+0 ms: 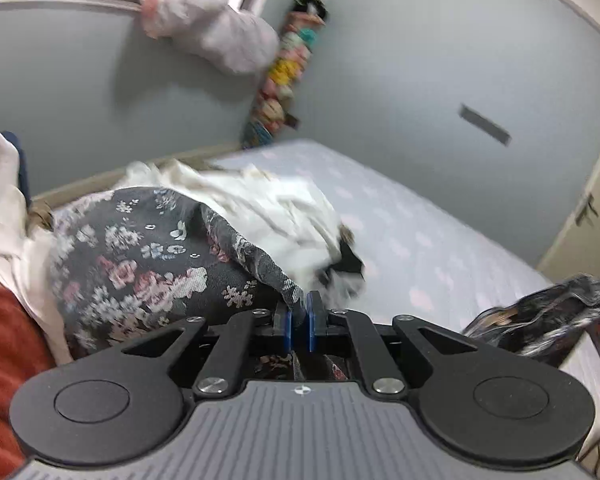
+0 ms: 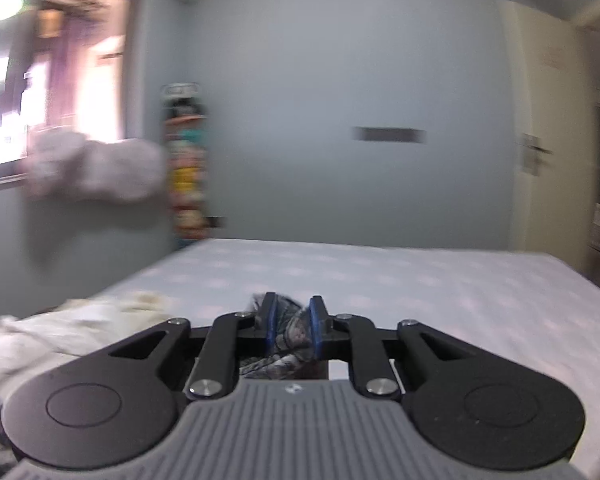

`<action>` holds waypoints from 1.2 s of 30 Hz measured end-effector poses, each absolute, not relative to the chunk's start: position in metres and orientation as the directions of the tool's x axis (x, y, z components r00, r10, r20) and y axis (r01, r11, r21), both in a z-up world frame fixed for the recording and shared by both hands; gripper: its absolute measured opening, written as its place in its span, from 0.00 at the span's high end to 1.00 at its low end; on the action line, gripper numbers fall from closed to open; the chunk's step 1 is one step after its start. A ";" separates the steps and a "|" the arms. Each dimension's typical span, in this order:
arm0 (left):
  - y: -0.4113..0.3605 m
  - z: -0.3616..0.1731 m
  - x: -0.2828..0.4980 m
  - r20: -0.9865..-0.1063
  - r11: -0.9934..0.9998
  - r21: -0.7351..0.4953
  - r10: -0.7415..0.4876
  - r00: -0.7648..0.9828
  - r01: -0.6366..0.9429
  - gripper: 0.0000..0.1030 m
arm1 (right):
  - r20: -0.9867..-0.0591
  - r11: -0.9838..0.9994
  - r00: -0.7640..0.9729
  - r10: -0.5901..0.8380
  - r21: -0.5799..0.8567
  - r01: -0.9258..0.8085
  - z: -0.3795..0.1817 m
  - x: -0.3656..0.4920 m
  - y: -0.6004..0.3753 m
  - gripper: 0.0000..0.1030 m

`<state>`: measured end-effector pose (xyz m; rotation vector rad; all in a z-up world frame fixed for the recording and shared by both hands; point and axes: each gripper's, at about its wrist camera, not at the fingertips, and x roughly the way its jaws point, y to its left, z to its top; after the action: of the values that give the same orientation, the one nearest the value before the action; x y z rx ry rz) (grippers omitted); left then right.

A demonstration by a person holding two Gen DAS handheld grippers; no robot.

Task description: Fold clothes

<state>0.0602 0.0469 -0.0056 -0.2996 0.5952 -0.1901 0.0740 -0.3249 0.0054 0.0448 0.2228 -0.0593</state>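
Through the left wrist camera, the left gripper (image 1: pixel 299 322) has its jaws drawn nearly together, the blue pads (image 1: pixel 287 330) pinching a thin edge of the dark floral garment (image 1: pixel 140 264). The cloth runs from the pinch up and to the left, bulging in a grey mass printed with pink and white flowers, and a little of it also shows below the pads, inside the gripper's frame. A white garment (image 1: pixel 260 204) lies crumpled over the far side of the floral one, touching it, with a bit of black-and-white fabric at its right end. Both rest on the bed (image 1: pixel 440 240), whose pale sheet carries faint pink patches. At the left edge are white cloth and a red sleeve (image 1: pixel 0 352); at the right edge a dark crinkled bag (image 1: pixel 540 320) sits by the bed's corner. A pale bundle of cloth (image 1: pixel 212 28) hangs by the window, and a column of colourful items (image 1: pixel 288 64) stands in the room's corner.

Through the right wrist camera, which is blurred, the right gripper (image 2: pixel 293 326) has its jaws closed onto a thicker bunch of the same dark floral garment (image 2: pixel 292 336), the fabric filling the narrow gap between the pads and spilling below them into the frame. The white garment (image 2: pixel 60 332) lies to the left, near but apart from the jaws. The bed (image 2: pixel 420 280) stretches bare ahead to the blue-grey wall (image 2: pixel 340 80), with a cream door (image 2: pixel 540 120) at right.
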 end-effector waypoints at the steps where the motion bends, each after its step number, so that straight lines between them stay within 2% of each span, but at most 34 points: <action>1: 0.041 -0.010 0.057 -0.534 0.942 -0.320 -0.271 0.801 0.106 0.95 | -0.220 0.992 0.969 -0.115 0.028 0.124 0.003 0.062 -0.347 0.98; 4: 0.024 -0.029 0.051 -0.593 0.954 -0.271 -0.273 0.757 0.132 0.95 | -0.233 0.960 0.933 -0.272 0.001 0.280 -0.002 0.031 -0.409 1.00; 10: 0.021 -0.076 0.048 -0.750 0.976 -0.194 -0.212 0.627 0.098 0.95 | -0.352 0.926 0.870 -0.344 0.024 0.376 -0.025 -0.008 -0.483 1.00; 15: 0.028 -0.073 0.048 -0.761 0.978 -0.181 -0.205 0.616 0.103 0.94 | -0.441 0.950 0.868 -0.230 0.091 0.298 -0.055 -0.008 -0.481 0.92; 16: 0.027 -0.070 0.048 -0.753 0.978 -0.178 -0.208 0.625 0.111 0.90 | -0.453 0.958 0.868 -0.202 0.092 0.271 -0.060 -0.008 -0.477 0.89; 18: 0.023 -0.062 0.046 -0.737 0.978 -0.162 -0.207 0.643 0.129 0.83 | -0.477 0.974 0.866 -0.153 0.075 0.214 -0.067 -0.013 -0.474 0.64; 19: 0.021 -0.058 0.046 -0.729 0.977 -0.157 -0.211 0.651 0.141 0.81 | -0.492 0.980 0.860 -0.133 0.063 0.188 -0.070 -0.012 -0.469 0.61; 23: 0.011 -0.042 0.045 -0.696 0.965 -0.152 -0.258 0.670 0.213 0.80 | -0.572 0.996 0.819 -0.053 0.033 0.088 -0.083 -0.013 -0.456 0.59; 28: -0.007 -0.034 0.050 -0.671 0.928 -0.120 -0.338 0.660 0.353 0.67 | -0.666 0.998 0.744 0.054 0.020 -0.055 -0.097 -0.016 -0.449 0.49; 30: -0.015 -0.036 0.053 -0.673 0.913 -0.089 -0.350 0.651 0.398 0.62 | -0.693 0.994 0.715 0.090 0.016 -0.109 -0.101 -0.022 -0.442 0.47; 36: -0.021 -0.055 0.066 -0.724 0.912 -0.048 -0.313 0.615 0.408 0.62 | -0.748 0.973 0.639 0.177 0.035 -0.228 -0.119 -0.032 -0.422 0.37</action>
<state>0.0665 -0.0207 -0.0551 0.1254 0.8082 -0.4166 -0.0321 -0.4215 -0.1194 -0.0641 0.8466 0.2309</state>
